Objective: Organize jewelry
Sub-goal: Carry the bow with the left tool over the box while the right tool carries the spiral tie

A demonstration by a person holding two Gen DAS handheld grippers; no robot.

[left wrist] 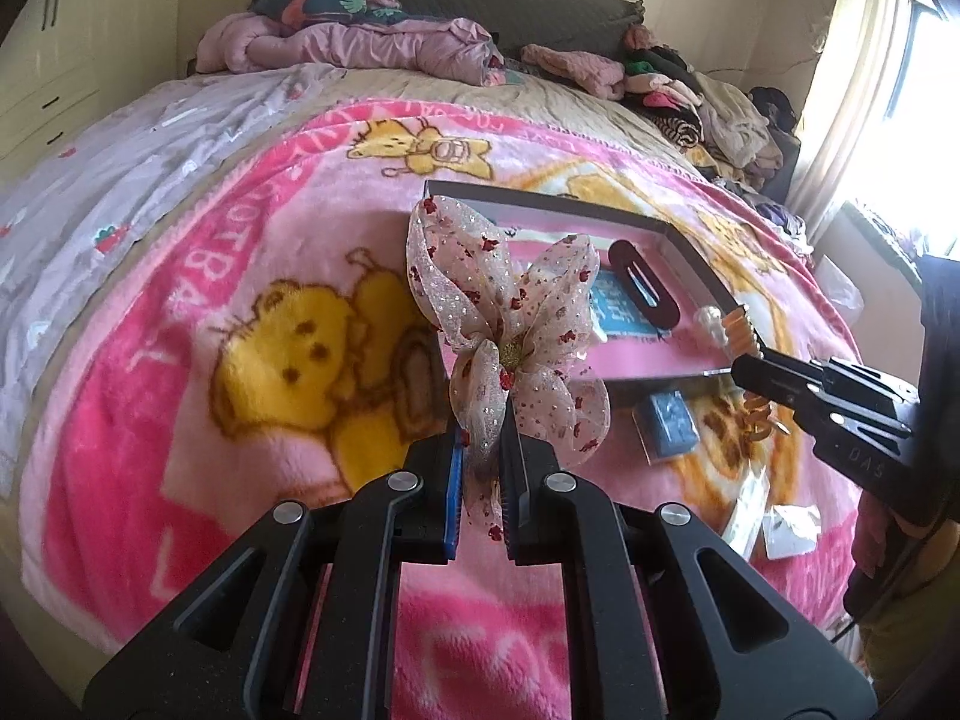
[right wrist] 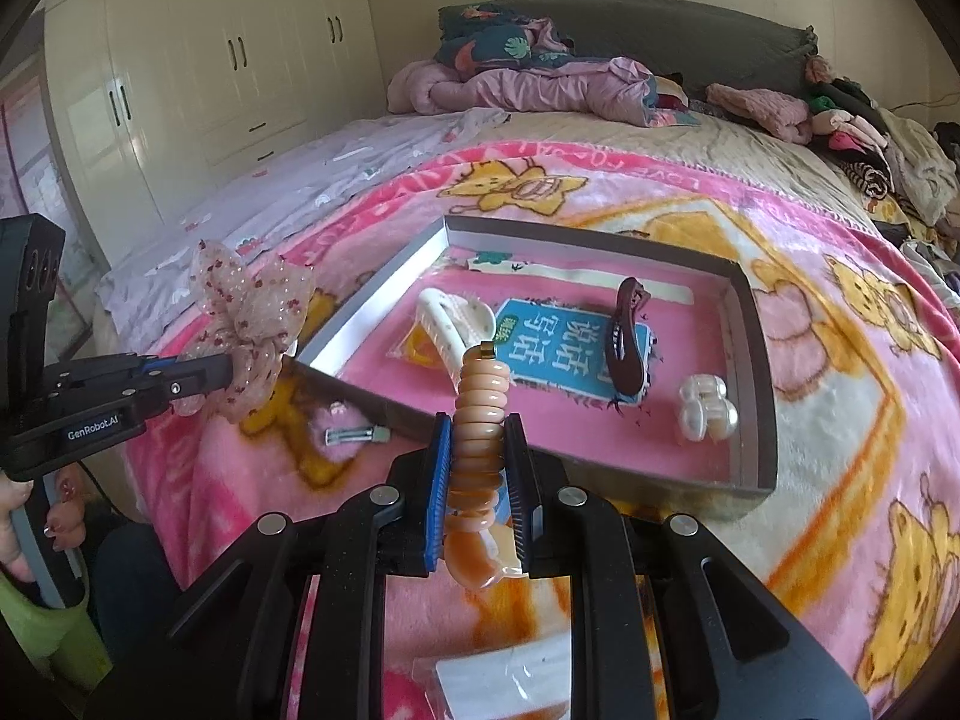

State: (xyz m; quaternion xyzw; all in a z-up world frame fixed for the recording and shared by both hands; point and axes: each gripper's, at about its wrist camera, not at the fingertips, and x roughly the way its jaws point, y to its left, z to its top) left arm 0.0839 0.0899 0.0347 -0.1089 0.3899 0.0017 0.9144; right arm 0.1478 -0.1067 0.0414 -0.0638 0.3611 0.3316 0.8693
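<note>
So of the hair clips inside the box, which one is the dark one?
The maroon claw clip, lying on the blue printed card in the box. The cream claw clip and the small pearly clip are both pale.

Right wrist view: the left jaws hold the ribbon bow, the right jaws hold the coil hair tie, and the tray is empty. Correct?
Not quite: the tray is not empty. The right wrist view shows a cream claw clip, a dark red clip and a pearly clip in it. The bow and coil hair tie are held as you say.
</note>
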